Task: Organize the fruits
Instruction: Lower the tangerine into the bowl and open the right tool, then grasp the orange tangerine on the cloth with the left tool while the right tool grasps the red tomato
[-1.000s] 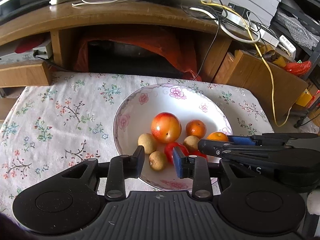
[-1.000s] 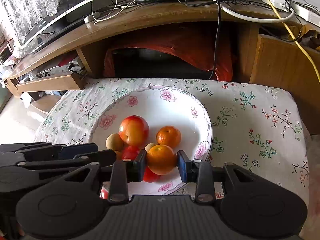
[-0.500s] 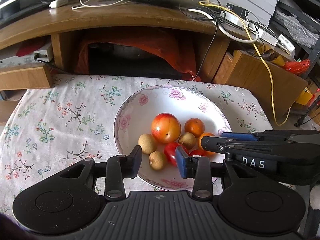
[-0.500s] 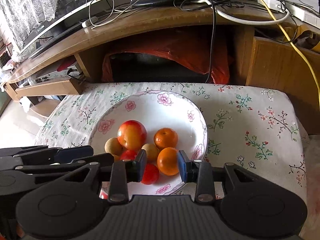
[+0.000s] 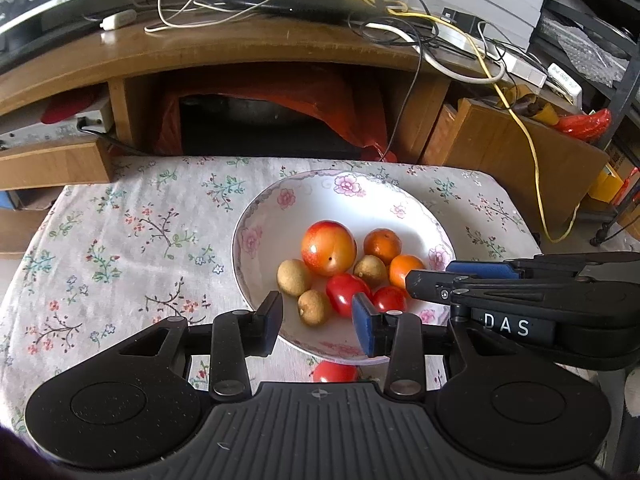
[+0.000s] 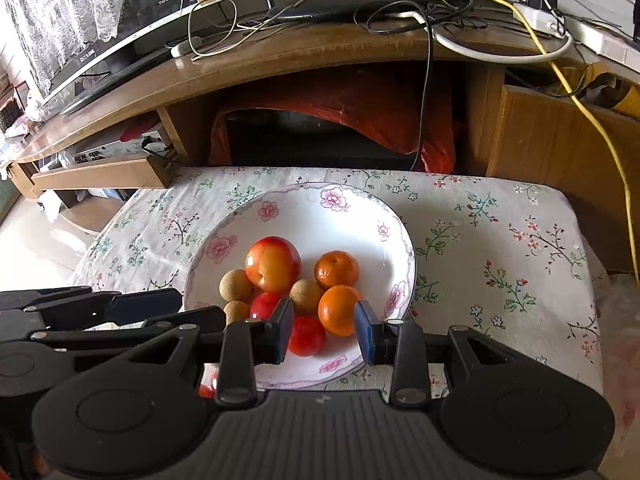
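Fruit is gathered in a floral-rimmed bowl (image 6: 396,236) set on a flowered tablecloth (image 6: 500,248). Inside are seen a large red-yellow apple (image 6: 273,265), two oranges, the farther one (image 6: 336,269) and the nearer one (image 6: 339,310), three brown longans (image 5: 294,277) and two red tomatoes (image 5: 346,293). A third tomato (image 5: 335,372) is seen on the cloth just outside the near rim. The right gripper (image 6: 323,330) is held over the near rim with fingers parted, the nearer orange lying between them but ungripped. The left gripper (image 5: 316,322) is likewise spread and empty above the near edge. A wooden desk (image 5: 224,52) strewn with cables is seen behind.
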`<state>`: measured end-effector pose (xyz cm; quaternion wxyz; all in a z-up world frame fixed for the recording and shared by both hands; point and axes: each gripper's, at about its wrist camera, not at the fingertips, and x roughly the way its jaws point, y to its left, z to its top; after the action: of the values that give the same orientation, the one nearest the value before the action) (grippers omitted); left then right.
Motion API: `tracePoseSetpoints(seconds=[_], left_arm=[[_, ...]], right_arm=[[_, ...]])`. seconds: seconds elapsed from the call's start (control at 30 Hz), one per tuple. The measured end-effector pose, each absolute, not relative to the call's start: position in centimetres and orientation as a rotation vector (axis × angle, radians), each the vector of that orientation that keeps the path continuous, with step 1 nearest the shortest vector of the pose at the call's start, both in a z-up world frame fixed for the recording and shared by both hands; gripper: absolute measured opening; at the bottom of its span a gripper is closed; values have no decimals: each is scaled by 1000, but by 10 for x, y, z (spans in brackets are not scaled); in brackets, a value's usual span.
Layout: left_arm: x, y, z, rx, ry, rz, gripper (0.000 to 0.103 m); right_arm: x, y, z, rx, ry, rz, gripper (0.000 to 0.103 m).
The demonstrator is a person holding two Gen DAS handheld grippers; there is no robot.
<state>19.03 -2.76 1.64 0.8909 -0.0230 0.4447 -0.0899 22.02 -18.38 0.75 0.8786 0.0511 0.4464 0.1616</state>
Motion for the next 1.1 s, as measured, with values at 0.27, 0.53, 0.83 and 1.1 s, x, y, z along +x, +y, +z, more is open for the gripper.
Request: tracePoseSetpoints(seconds=[0.27, 0.53, 0.83, 1.1], left_arm=[[174, -28, 20, -18, 921, -184, 47], [160, -29, 21, 2, 927, -182, 47], [147, -31, 15, 29, 949, -190, 47], [135, -33, 9, 44, 971, -207, 52]], right_arm=[[201, -182, 12, 87, 931, 338, 33], [186, -181, 13, 89, 942, 337, 33], [173, -179, 9, 83, 974, 330, 33], [158, -182, 2, 77, 1018, 328, 33]])
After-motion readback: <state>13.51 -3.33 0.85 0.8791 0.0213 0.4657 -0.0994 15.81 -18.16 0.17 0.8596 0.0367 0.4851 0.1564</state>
